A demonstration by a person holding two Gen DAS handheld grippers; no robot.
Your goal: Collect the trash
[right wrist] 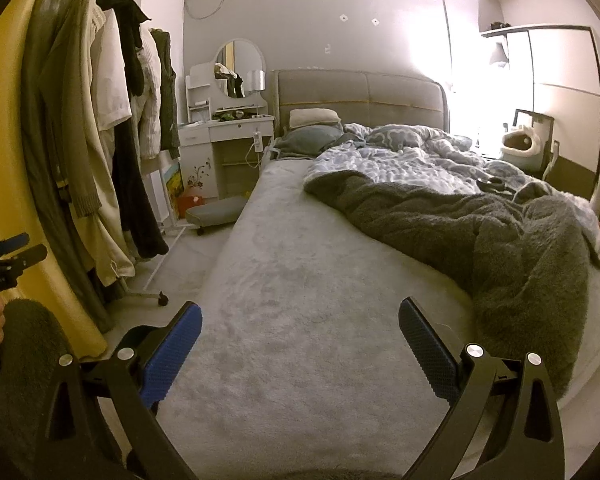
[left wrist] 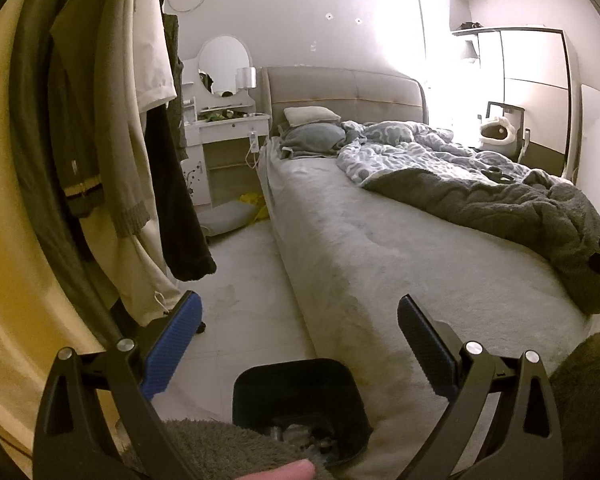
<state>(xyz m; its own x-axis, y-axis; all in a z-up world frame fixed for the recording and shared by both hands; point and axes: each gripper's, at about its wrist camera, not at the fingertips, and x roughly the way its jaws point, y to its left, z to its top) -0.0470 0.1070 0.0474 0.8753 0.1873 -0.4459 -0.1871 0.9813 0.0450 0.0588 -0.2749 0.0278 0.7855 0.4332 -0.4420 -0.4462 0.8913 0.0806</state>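
Observation:
A black trash bin [left wrist: 300, 404] stands on the floor by the foot corner of the bed, low in the left wrist view, with crumpled clear trash [left wrist: 300, 438] showing inside. My left gripper [left wrist: 300, 332] hangs open above and just beyond the bin, nothing between its blue-padded fingers. My right gripper [right wrist: 300, 332] is open over the grey bed sheet [right wrist: 284, 280], also holding nothing. The left gripper [right wrist: 8, 256] shows at the left edge of the right wrist view, held in a hand. Yellow crumpled stuff [left wrist: 254, 202] lies on the floor near the dressing table.
A clothes rack with hanging garments [left wrist: 112, 140] crowds the left side of the narrow floor aisle [left wrist: 240, 280]. A rumpled grey blanket [right wrist: 480, 240] and a patterned duvet cover the right half of the bed. A white dressing table [right wrist: 228, 128] with a mirror stands at the back; a low cushioned stool [right wrist: 216, 212] sits by it.

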